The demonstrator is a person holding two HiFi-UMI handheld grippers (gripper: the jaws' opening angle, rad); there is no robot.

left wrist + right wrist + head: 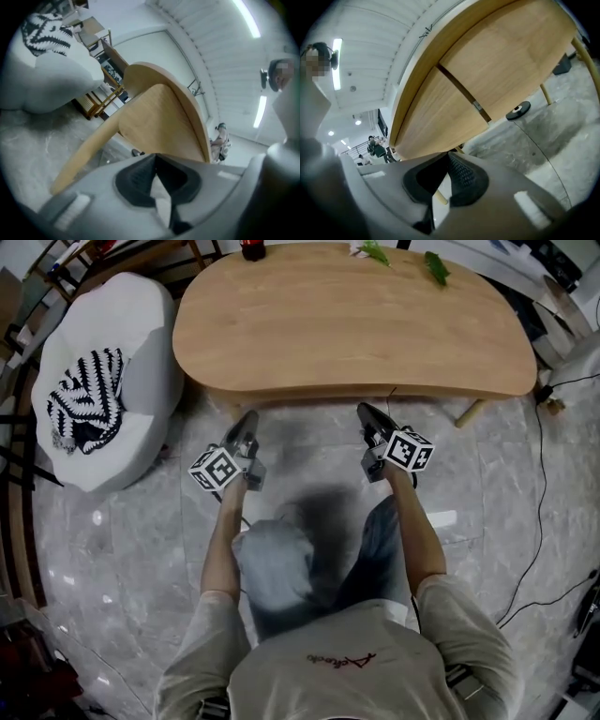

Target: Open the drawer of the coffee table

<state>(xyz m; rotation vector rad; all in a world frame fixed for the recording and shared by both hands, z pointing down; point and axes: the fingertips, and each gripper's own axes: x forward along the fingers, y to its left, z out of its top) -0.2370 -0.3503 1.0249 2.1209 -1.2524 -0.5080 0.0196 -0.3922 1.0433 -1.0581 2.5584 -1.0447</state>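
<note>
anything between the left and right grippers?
Nothing. The head view shows only bare floor between the left gripper and the right gripper.

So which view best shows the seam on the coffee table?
The right gripper view: the dark seam crosses the wooden panel plainly. The head view shows only the tabletop; the left gripper view, wood without a seam.

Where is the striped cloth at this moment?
In the head view the striped cloth lies on the white seat at the far left, and this seat stands just beside the left end of the coffee table.
</note>
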